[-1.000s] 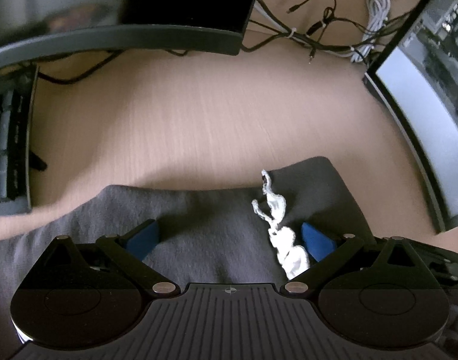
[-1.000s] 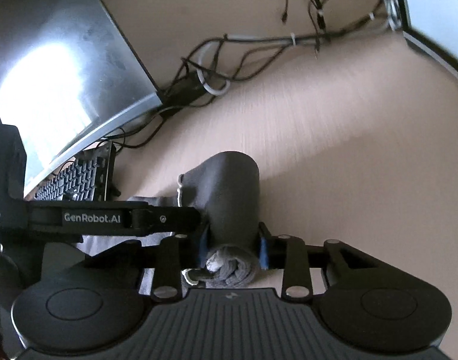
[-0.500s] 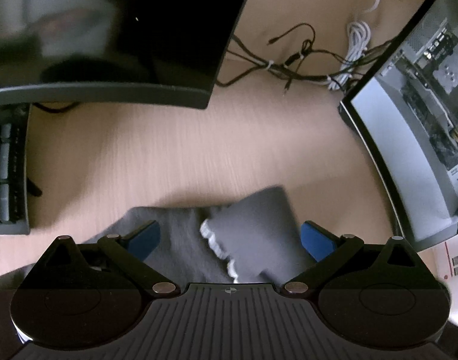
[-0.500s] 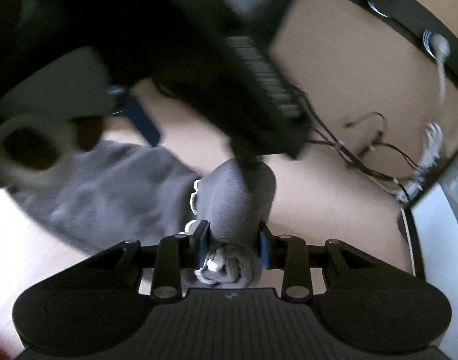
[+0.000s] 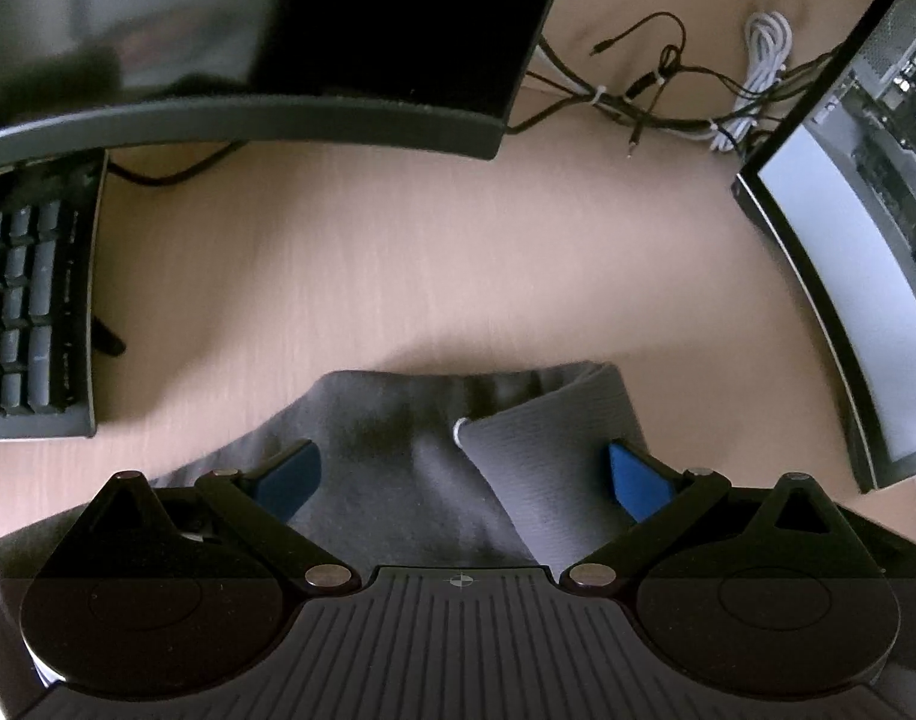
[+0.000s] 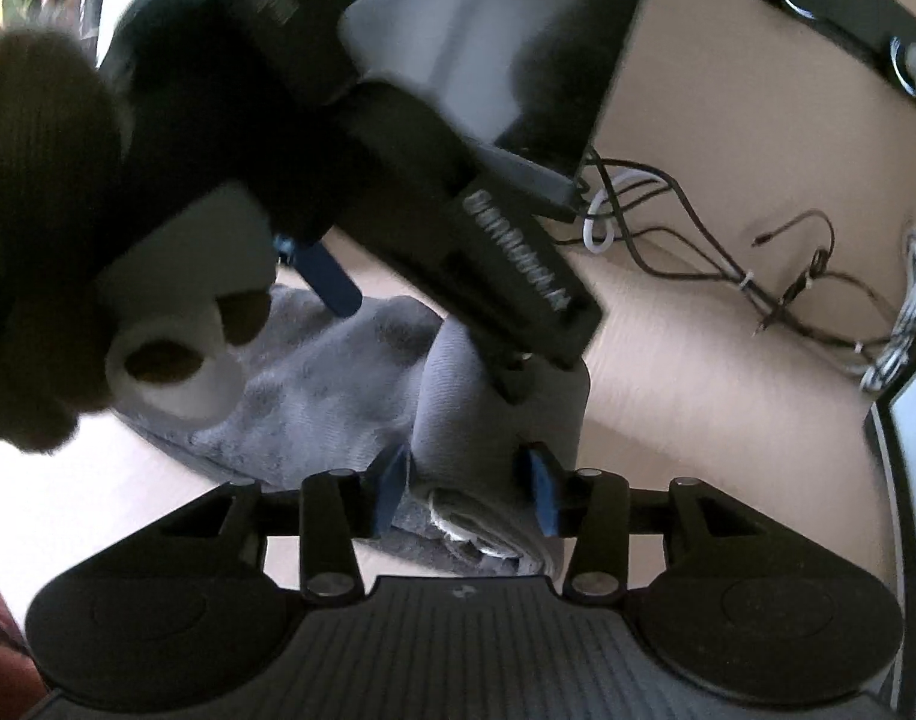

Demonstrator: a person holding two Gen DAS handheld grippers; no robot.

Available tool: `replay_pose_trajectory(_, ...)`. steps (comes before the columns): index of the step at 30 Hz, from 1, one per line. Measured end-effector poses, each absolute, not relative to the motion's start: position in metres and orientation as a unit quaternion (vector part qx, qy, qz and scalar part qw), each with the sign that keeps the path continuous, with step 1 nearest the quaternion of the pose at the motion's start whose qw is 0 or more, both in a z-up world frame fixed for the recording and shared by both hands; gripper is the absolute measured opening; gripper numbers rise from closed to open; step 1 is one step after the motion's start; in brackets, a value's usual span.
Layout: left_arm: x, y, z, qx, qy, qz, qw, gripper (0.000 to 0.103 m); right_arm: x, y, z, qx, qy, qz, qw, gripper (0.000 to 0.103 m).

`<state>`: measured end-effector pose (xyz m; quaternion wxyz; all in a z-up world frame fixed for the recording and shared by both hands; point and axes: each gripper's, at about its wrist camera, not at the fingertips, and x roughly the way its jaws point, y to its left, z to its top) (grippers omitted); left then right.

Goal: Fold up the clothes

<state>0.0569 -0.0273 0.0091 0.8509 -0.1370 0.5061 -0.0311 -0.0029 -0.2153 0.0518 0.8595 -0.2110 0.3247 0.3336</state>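
A dark grey garment lies on the wooden desk with a lighter grey ribbed band folded over it. My left gripper is open, its blue pads spread wide just above the cloth. In the right wrist view my right gripper is shut on the grey garment, a bunched fold pinched between its blue pads. The left gripper's body hangs over the cloth there, with one blue pad showing.
A dark monitor stands at the back left, a keyboard at the left. A second screen stands at the right. Loose cables lie at the back. Bare desk lies beyond the garment.
My right gripper carried the pinched fold across toward the left gripper, so the ribbed band now lies over the garment. The white drawstring is mostly hidden now. The left gripper stayed open.
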Motion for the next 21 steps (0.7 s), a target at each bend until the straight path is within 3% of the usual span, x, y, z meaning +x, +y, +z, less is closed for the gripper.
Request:
replay_pose_trajectory(3, 0.057, -0.024, 0.004, -0.14, 0.509, -0.026, 0.849, 0.103, 0.007, -0.237, 0.06, -0.138, 0.353, 0.351, 0.856, 0.043)
replay_pose_trajectory(5, 0.057, -0.023, 0.004, -0.139, 0.509, -0.025, 0.849, 0.103, 0.018, -0.256, 0.062, -0.073, 0.378, 0.355, 0.852, 0.051)
replay_pose_trajectory(11, 0.053, -0.025, 0.006, -0.13, 0.506, -0.02, 0.852, 0.103, 0.046, -0.307, 0.052, 0.094, 0.426, 0.324, 0.84, 0.057)
replay_pose_trajectory(21, 0.052, -0.02, 0.003, -0.132, 0.509, -0.013, 0.851, 0.103, 0.069, -0.297, 0.031, 0.117, 0.444, 0.32, 0.829, 0.06)
